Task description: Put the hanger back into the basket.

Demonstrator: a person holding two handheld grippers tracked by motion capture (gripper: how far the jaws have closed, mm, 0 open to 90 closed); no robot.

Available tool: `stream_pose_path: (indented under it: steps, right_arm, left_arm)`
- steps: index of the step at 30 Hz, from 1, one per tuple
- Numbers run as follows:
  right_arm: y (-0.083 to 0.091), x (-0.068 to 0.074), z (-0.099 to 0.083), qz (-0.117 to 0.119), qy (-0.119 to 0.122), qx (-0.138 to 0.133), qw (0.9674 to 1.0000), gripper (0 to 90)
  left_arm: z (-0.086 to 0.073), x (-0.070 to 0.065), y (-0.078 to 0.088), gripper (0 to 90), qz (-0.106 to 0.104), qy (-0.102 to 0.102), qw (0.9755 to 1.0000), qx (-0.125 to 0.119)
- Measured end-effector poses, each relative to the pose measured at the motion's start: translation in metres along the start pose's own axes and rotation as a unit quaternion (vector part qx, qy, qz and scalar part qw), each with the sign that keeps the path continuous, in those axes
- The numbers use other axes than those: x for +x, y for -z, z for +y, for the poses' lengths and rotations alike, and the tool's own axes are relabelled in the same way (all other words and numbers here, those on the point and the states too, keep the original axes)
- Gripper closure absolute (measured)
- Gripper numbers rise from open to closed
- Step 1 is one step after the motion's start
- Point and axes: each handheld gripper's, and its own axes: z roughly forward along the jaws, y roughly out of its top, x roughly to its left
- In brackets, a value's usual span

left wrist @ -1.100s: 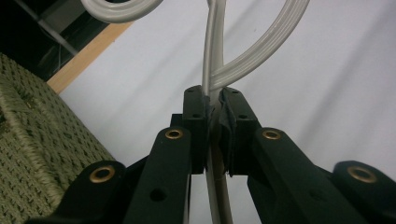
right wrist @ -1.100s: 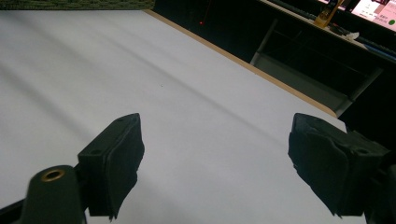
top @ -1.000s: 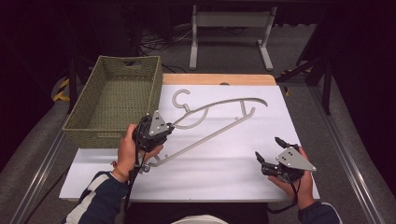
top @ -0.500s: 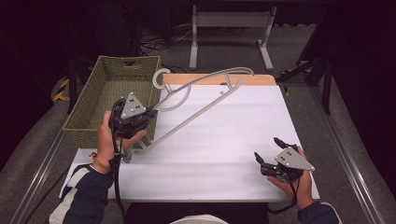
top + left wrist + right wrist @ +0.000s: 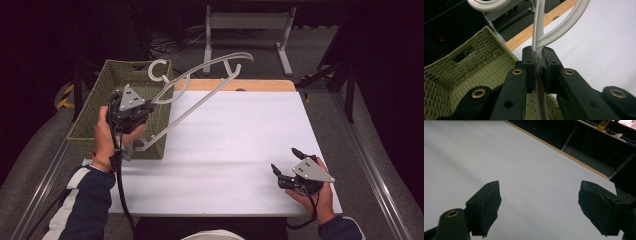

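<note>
White sheeting covers the table [image 5: 240, 140], and at its nine o'clock edge the left gripper [image 5: 131, 111] is clamped on one end of the grey hanger [image 5: 200, 95], holding it in the air. Its long axis runs up toward one o'clock, hook end above the green basket [image 5: 95, 130], which sits right under that hand; right gripper [image 5: 285, 172], jaws apart, idles well away at five o'clock

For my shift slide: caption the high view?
Left gripper lifts grey hanger beside green basket; right gripper rests open.
</note>
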Motion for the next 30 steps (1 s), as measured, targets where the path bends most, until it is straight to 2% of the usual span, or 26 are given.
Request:
stream_pose_path:
  steps: [5,10,12,14,18,22,30]
  right_arm:
    - [-0.002,0.001,-0.001,-0.004,0.002,0.004,1.0000,18.7]
    - [-0.004,0.004,-0.001,0.000,0.010,0.009,0.9999,18.7]
    - [-0.005,0.004,-0.002,0.001,0.012,0.011,0.9999,18.7]
    - [-0.005,0.004,-0.002,0.001,0.013,0.012,0.9998,18.7]
    - [-0.005,0.004,-0.002,0.000,0.012,0.013,0.9998,18.8]
    - [-0.006,0.005,-0.002,-0.001,0.014,0.014,0.9998,19.0]
    - [-0.007,0.006,-0.002,0.000,0.014,0.017,0.9998,19.0]
  left_arm:
    - [-0.008,0.017,-0.009,81.9,0.007,0.014,0.9999,0.002]
    - [-0.011,0.031,-0.016,81.9,0.021,0.011,0.9997,0.009]
    - [-0.011,0.036,-0.018,81.9,0.020,0.014,0.9996,0.012]
    - [-0.011,0.041,-0.019,81.8,0.032,0.010,0.9994,0.012]
    - [-0.012,0.052,-0.021,81.8,0.032,0.024,0.9992,0.005]
    - [-0.011,0.062,-0.022,81.8,0.046,0.020,0.9986,0.014]
    - [-0.016,0.083,-0.029,81.8,0.058,0.032,0.9973,0.032]
